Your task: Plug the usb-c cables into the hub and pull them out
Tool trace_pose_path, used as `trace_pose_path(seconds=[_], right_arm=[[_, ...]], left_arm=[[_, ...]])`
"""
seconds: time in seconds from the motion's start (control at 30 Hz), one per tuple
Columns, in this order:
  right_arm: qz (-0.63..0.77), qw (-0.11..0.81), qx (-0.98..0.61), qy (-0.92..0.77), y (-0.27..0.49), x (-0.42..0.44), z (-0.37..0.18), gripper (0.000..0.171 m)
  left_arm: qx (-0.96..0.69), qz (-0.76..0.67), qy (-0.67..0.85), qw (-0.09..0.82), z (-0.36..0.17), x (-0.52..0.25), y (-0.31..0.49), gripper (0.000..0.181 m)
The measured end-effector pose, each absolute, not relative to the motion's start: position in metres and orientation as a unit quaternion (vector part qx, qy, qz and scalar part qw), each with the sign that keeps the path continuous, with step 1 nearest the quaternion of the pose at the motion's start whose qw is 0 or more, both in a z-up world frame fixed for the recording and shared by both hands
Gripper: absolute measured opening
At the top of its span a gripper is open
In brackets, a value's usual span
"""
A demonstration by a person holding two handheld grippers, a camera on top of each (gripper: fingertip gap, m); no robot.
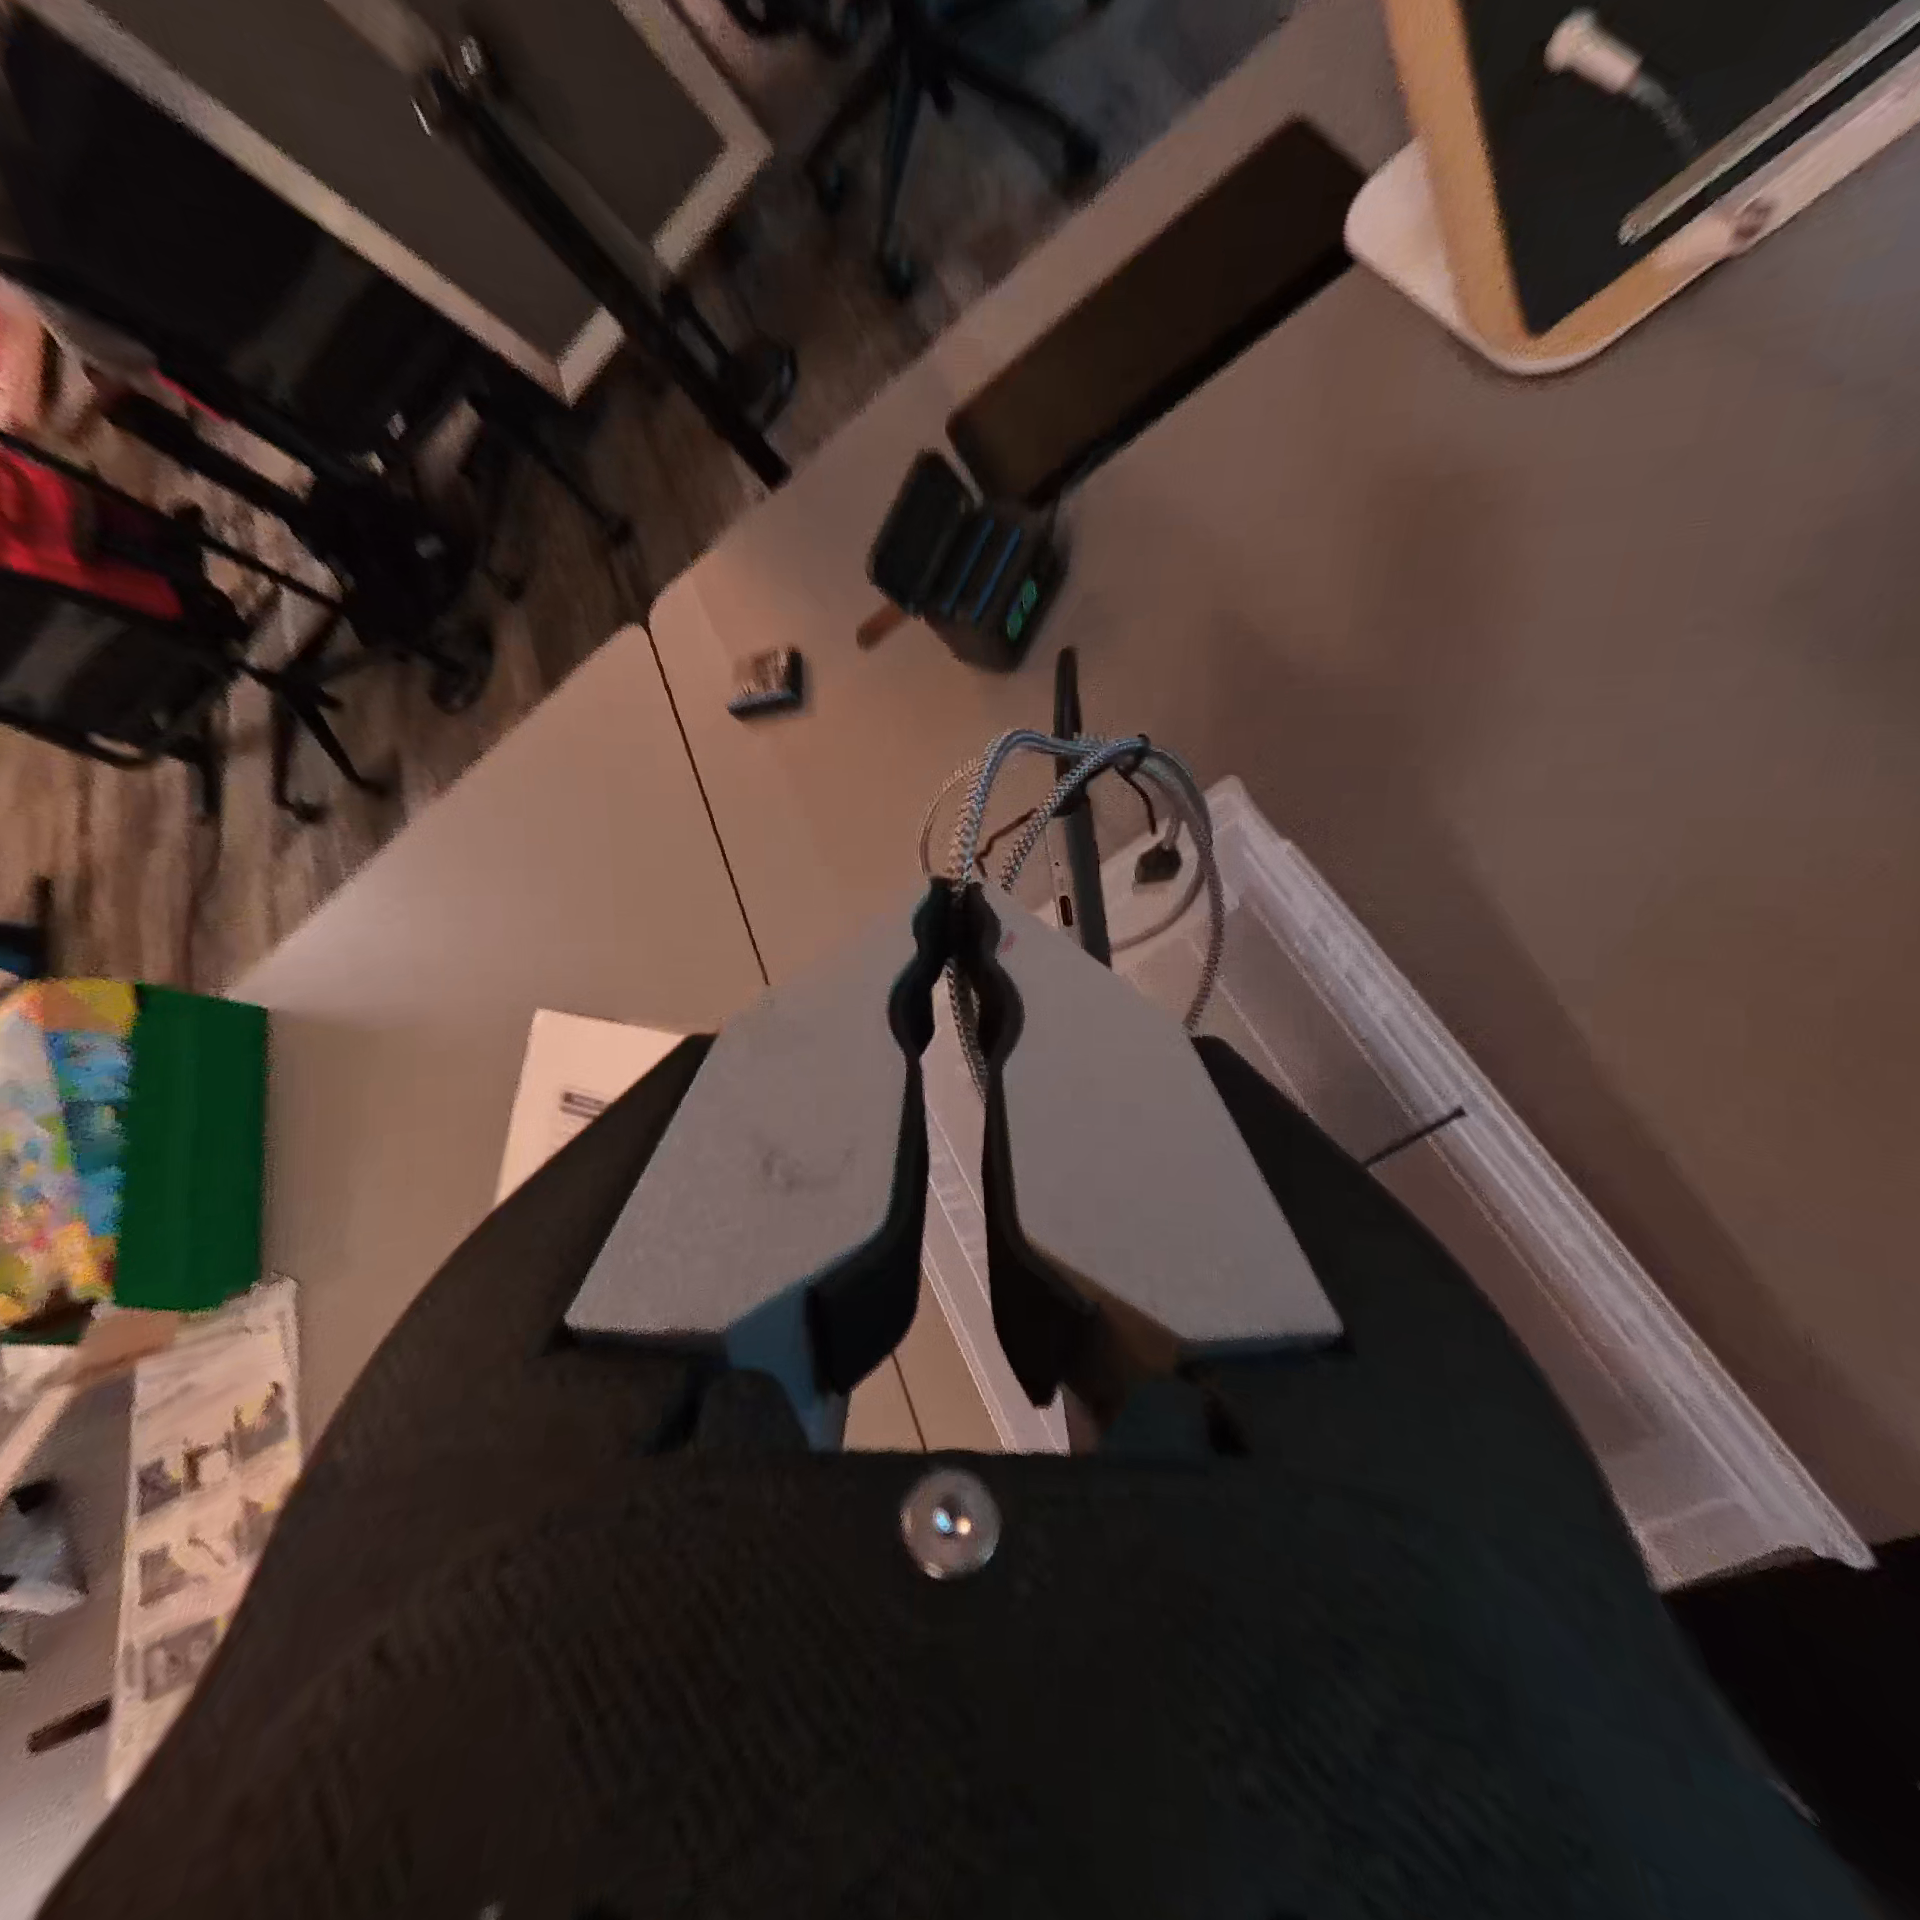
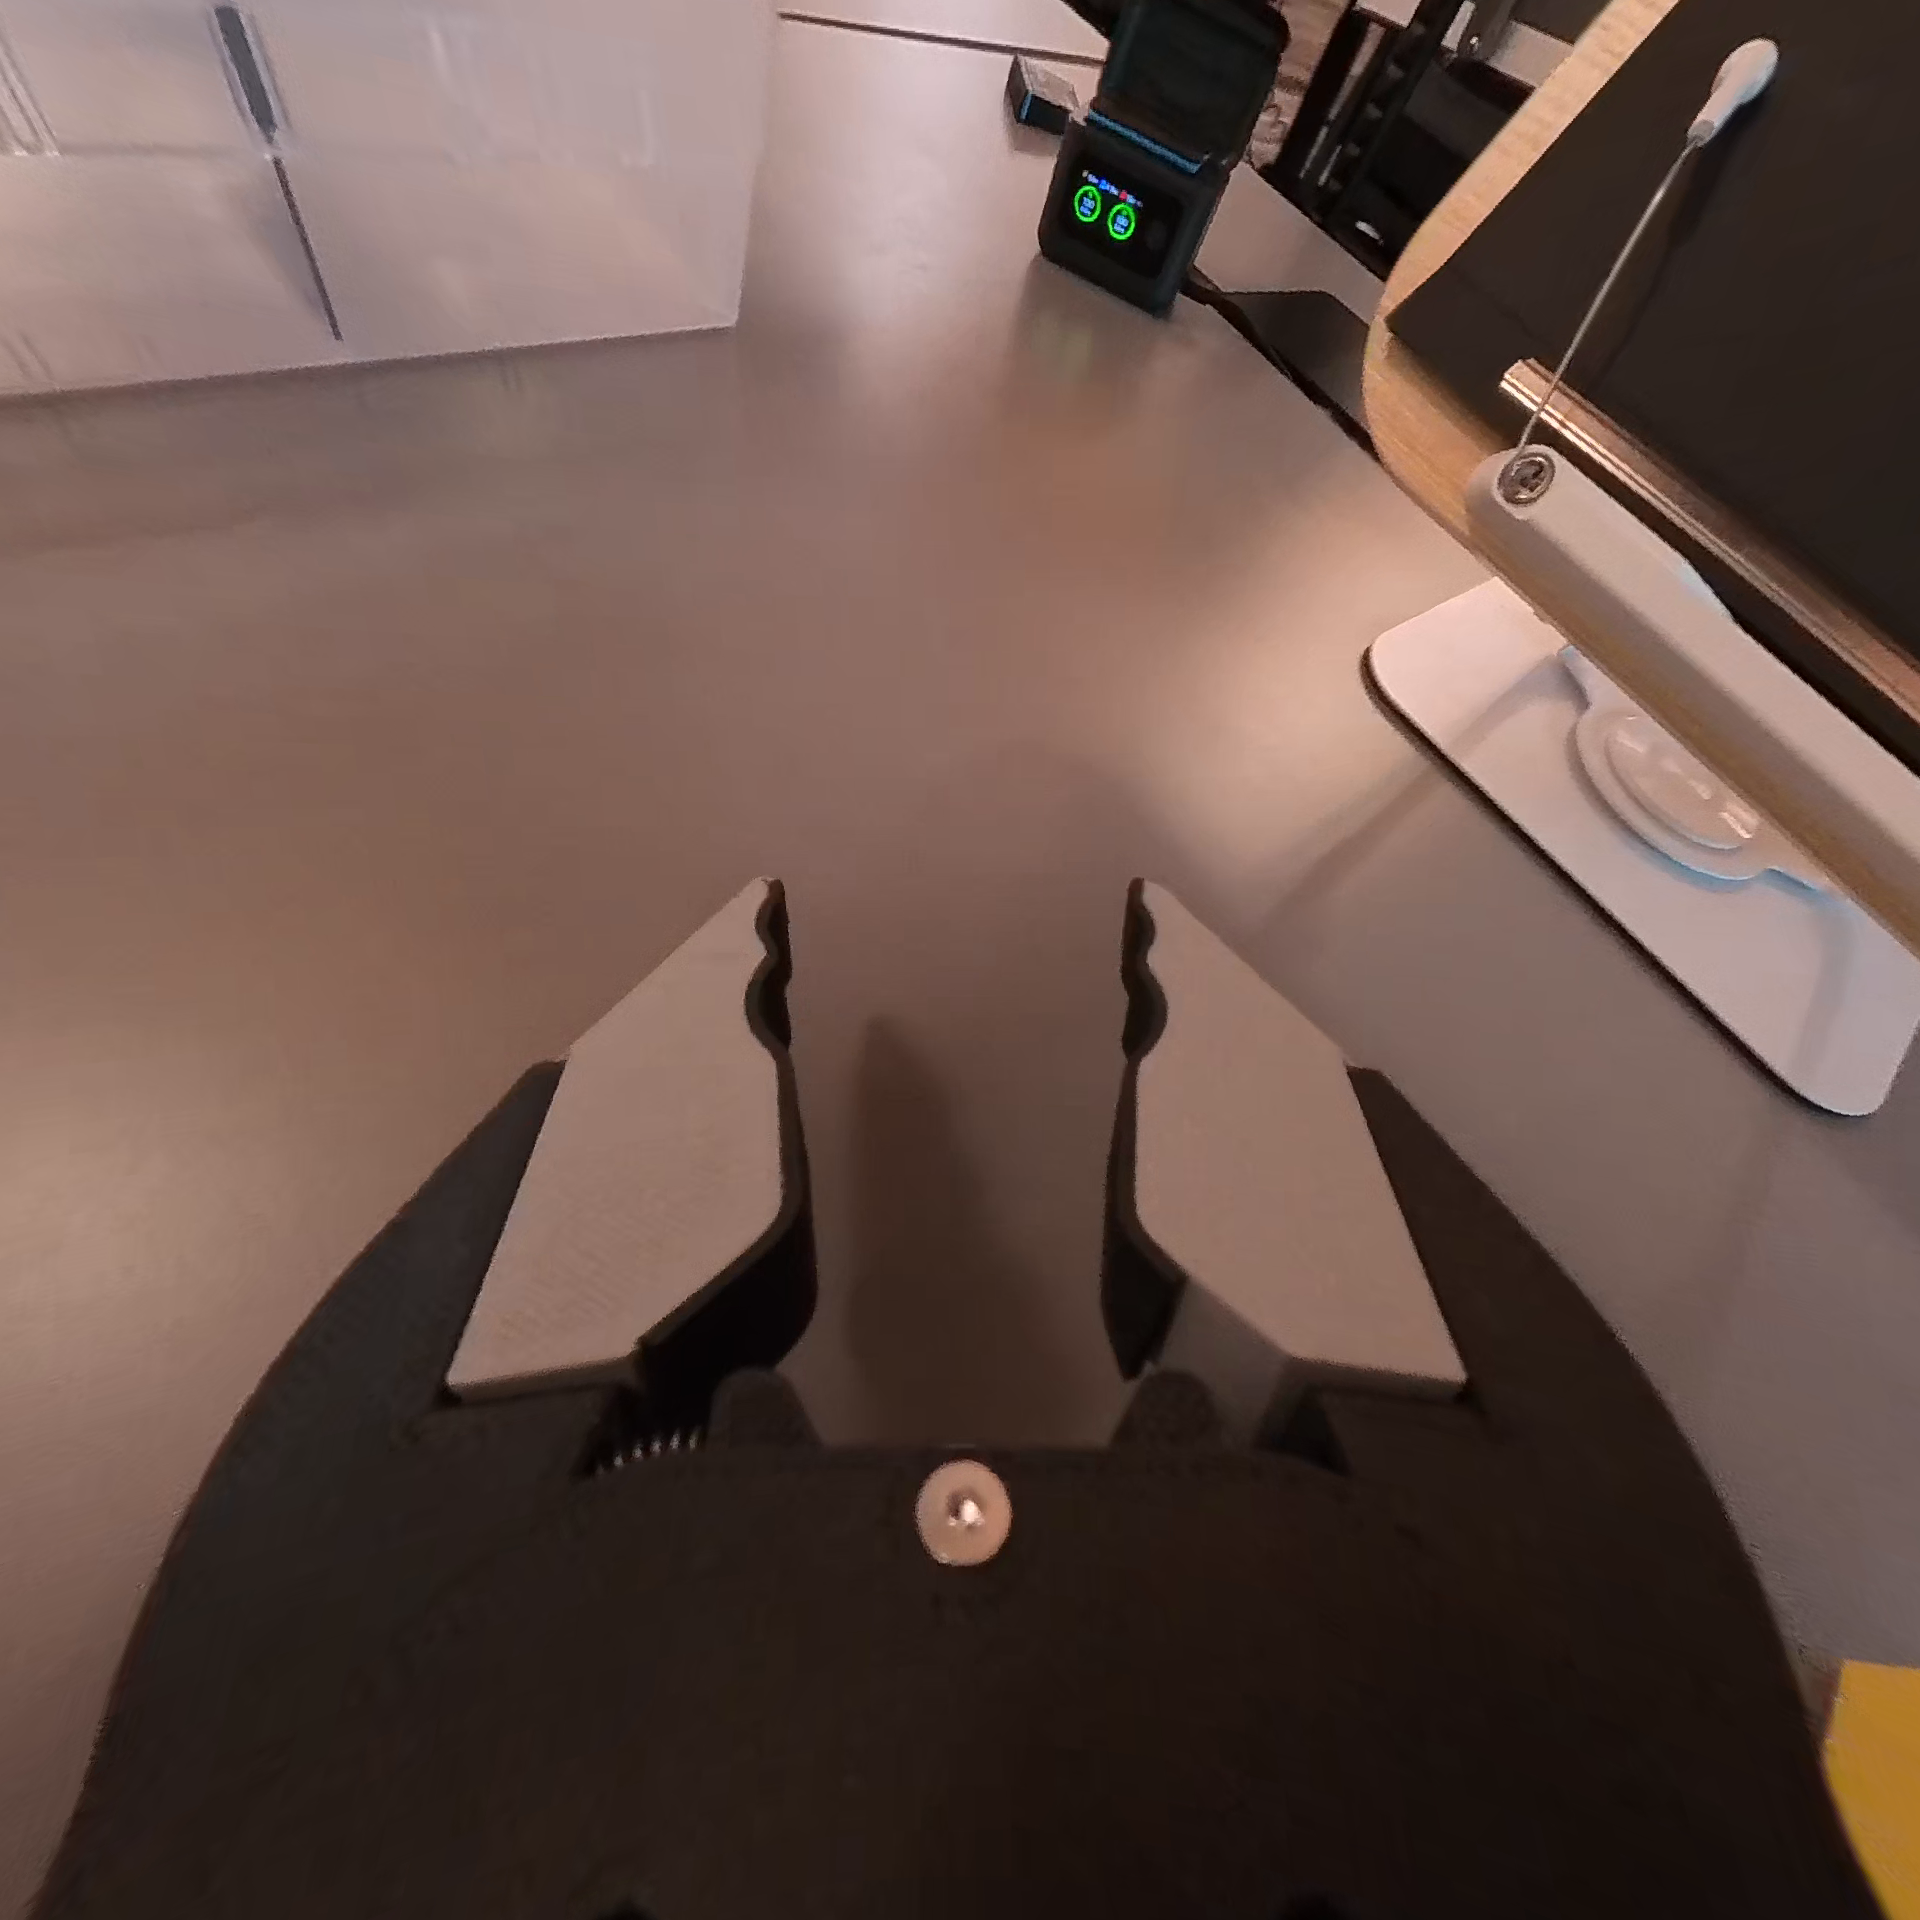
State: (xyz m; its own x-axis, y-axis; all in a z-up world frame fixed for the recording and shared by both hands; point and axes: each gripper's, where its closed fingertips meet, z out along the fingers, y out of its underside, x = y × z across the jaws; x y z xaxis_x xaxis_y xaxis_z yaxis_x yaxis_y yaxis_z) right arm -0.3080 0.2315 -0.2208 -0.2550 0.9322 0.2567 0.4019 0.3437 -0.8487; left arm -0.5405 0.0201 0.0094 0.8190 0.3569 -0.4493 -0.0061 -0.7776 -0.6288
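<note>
My left gripper (image 1: 961, 904) is shut on a grey braided USB-C cable (image 1: 977, 821) and holds it up over a clear plastic box (image 1: 1455, 1195). The cable loops beyond the fingertips, and a black plug (image 1: 1153, 862) hangs from the loop. A thin dark device (image 1: 1075, 831) shows edge-on just behind the loop; I cannot tell if it is the hub. My right gripper (image 2: 956, 904) is open and empty, low over the bare grey table (image 2: 623, 675). No cable or hub shows in the right wrist view.
A black charger with a lit green display (image 2: 1127, 208) stands at the table's far side; it also shows in the left wrist view (image 1: 977, 582). A wood-framed panel on a white base (image 2: 1662, 831) stands right. The clear box (image 2: 364, 187) lies far left. Papers and a colourful box (image 1: 125, 1143) lie left. My right fingertips sit around 40 centimeters from my left ones.
</note>
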Motion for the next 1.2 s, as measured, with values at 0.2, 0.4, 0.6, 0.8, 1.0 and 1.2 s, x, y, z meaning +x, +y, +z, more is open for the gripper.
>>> trace_pose_path(seconds=[0.2,0.4,0.6,0.8,1.0,1.2], right_arm=[[0.398,0.348,-0.465,-0.710,0.220,-0.306,-0.217,0.059],[0.465,0.308,-0.453,-0.695,0.206,-0.302,-0.206,0.064],[0.558,0.281,-0.419,-0.659,0.195,-0.292,-0.173,0.074],[0.678,0.240,-0.352,-0.598,0.194,-0.264,-0.122,0.086],[0.670,0.243,-0.336,-0.616,0.187,-0.259,-0.120,0.089],[0.573,0.252,-0.327,-0.708,0.154,-0.270,-0.165,0.072]], left_arm=[[-0.890,0.289,-0.030,0.353,0.043,-0.488,0.054,0.000],[-0.900,0.282,0.059,0.326,0.030,-0.430,0.087,0.000],[-0.906,0.246,0.152,0.309,0.000,-0.368,0.117,0.000],[-0.900,0.239,0.253,0.264,-0.044,-0.328,0.128,0.000],[-0.899,0.211,0.304,0.235,-0.088,-0.304,0.134,0.000],[-0.893,0.178,0.333,0.246,-0.110,-0.274,0.148,0.000]])
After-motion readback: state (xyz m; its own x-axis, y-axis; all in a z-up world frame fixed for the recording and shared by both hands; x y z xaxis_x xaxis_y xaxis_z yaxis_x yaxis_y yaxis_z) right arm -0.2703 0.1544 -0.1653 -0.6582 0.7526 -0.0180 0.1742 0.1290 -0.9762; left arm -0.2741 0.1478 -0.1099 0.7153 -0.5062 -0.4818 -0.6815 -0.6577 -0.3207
